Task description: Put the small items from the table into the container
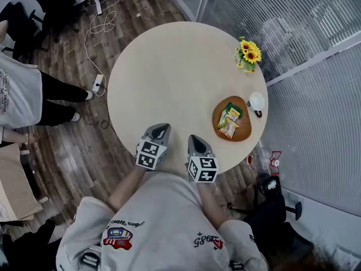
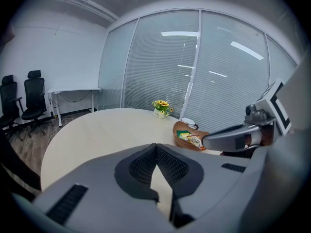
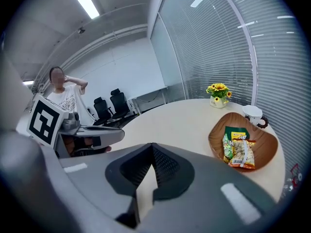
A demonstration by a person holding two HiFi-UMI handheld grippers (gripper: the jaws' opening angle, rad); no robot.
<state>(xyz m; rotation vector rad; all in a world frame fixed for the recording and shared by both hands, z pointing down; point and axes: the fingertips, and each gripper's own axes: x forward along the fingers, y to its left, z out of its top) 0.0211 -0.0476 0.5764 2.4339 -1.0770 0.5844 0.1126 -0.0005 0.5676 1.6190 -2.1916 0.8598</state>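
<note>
Jaws of the left gripper (image 2: 155,146) are pressed together at their tips with nothing between them, and the jaws of the right gripper (image 3: 152,146) are likewise pressed together and hold nothing. Both grippers hang side by side over the near edge of the round, pale surface (image 1: 169,66), apart from each other and pointing toward its middle.

Beyond the left edge of the surface a person (image 1: 22,89) in a white shirt and dark trousers stands on the wooden floor (image 1: 73,151), with black office chairs (image 1: 51,4) behind.

On the surface, toward its right edge, sits an oval wooden bowl (image 1: 243,132), well apart from both grippers. Further along that edge stands a small pot of sunflowers (image 1: 249,54). A white cup (image 1: 256,101) sits just beside the bowl, on its far right side.

Inside the bowl lie the snack packets: a green one (image 1: 232,112) at the far end and a yellow-orange one (image 1: 228,129) nearer, overlapping each other.
</note>
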